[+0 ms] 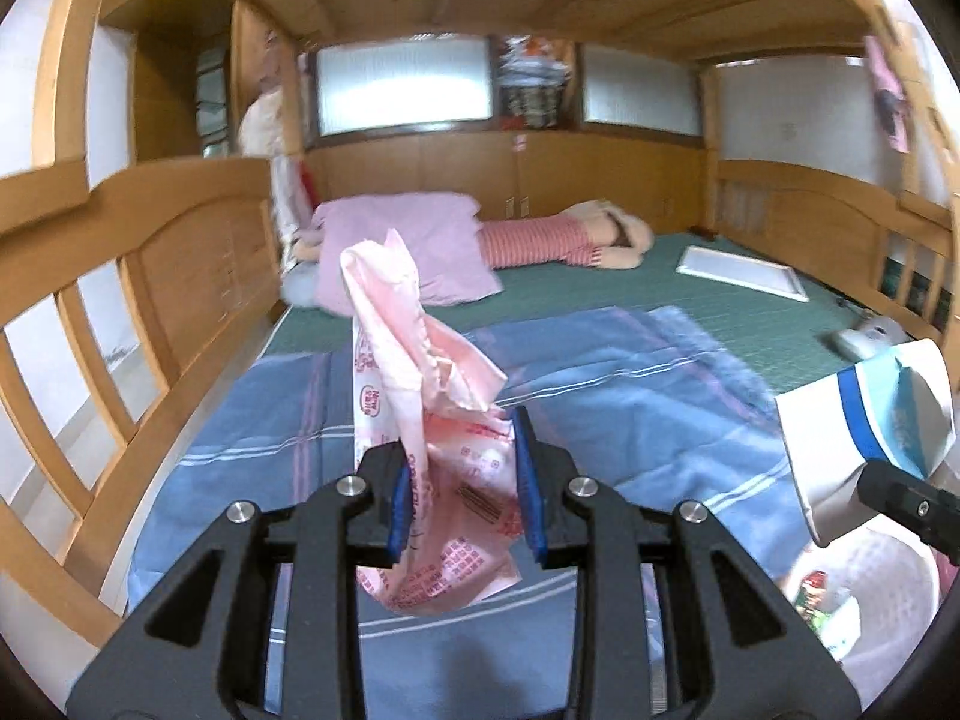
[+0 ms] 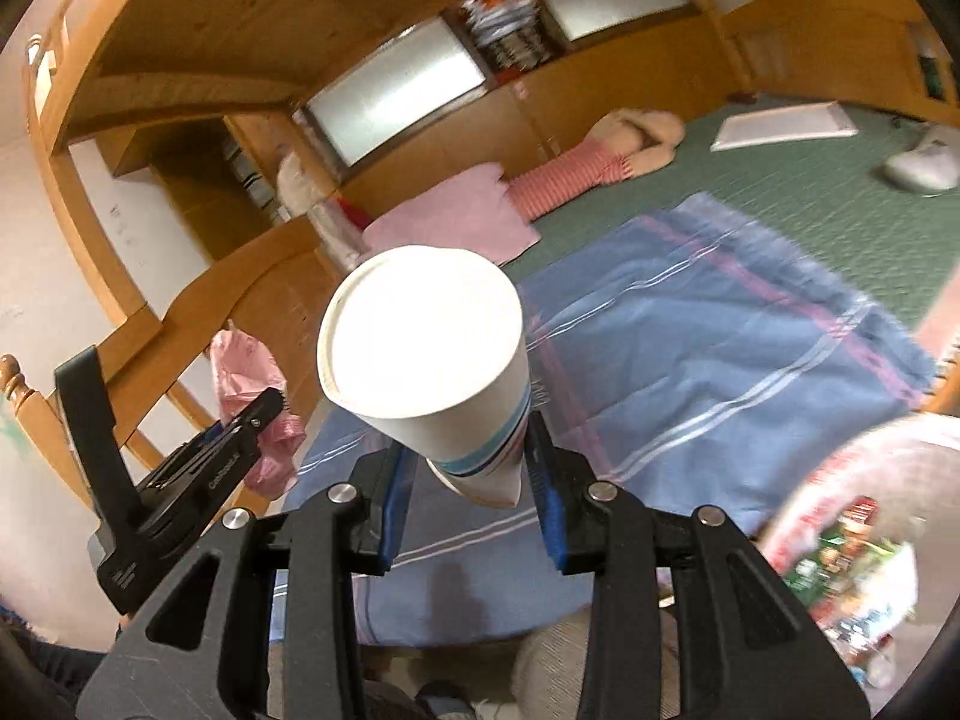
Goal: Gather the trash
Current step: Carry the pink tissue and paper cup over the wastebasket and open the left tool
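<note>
Trash is already in both tongs above the bed [image 1: 750, 300]. Left tongs [image 1: 462, 486] are clamped on a pink wrapper [image 1: 420, 360], which stands up crumpled between the blue pads with a loose tail hanging below. Right tongs [image 2: 471, 480] are clamped on the narrow base of a paper cup [image 2: 420, 348], its open mouth pointing away. A white bin [image 1: 882, 588] with scraps inside sits at near right, low in both views, beside the blue blanket [image 2: 720, 360].

Risks, as I judge them: the cup is pinched only at its tapered end, so a quick swing could pivot it or squeeze it out. The slick wrapper could slide free, or cling to a pad on release and miss the bin.
</note>
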### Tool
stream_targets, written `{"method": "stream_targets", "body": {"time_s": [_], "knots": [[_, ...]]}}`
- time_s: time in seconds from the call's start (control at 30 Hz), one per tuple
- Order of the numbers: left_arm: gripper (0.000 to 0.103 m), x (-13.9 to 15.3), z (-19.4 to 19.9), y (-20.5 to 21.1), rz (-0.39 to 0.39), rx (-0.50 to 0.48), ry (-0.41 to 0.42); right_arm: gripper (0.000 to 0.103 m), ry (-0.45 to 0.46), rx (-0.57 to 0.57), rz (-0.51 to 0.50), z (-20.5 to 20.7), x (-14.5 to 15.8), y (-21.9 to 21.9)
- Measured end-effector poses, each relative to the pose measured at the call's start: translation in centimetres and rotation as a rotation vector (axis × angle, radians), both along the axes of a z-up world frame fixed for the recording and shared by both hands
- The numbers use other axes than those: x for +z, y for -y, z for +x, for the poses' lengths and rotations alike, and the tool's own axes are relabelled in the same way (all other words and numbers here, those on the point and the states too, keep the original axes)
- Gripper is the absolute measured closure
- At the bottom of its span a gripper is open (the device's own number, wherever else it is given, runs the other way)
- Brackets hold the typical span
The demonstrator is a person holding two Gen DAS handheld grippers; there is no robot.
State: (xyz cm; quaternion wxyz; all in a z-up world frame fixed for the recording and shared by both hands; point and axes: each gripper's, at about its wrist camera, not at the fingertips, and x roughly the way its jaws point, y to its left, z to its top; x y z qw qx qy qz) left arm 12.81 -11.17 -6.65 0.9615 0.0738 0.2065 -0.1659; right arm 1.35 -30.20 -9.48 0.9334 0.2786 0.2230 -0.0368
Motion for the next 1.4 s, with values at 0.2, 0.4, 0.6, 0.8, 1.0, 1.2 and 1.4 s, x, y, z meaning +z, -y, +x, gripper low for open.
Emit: {"method": "stream_targets", "body": {"time_s": [0.2, 0.4, 0.6, 0.8, 1.0, 1.2, 1.4], "knots": [[0.073, 0.7, -5.5, 3.9, -0.017, -0.134, 0.016, 0.066, 0.026, -0.134, -0.029, -7.1, 0.8, 1.9], [0.073, 0.4, -10.5, 8.8, -0.016, -0.256, 0.018, 0.066, 0.040, -0.294, -0.086, -13.3, 1.1, 3.3], [0.073, -1.3, -15.7, 13.2, 0.011, -0.353, -0.004, 0.066, -0.043, -0.504, -0.178, -17.6, 0.2, 4.4], [0.073, -3.2, -19.2, 16.2, 0.047, -0.423, -0.024, 0.066, -0.148, -0.688, -0.166, -19.5, -1.8, 7.1], [0.073, -4.8, -20.9, 18.1, 0.075, -0.454, -0.030, 0.066, -0.211, -0.838, -0.227, -20.8, -2.3, 7.7], [0.073, -5.5, -21.3, 19.2, 0.083, -0.477, -0.037, 0.066, -0.228, -0.894, -0.276, -21.7, -1.8, 7.4], [0.072, -6.2, -21.2, 19.8, 0.095, -0.496, -0.048, 0.066, -0.232, -0.890, -0.293, -21.6, -1.8, 7.1]]}}
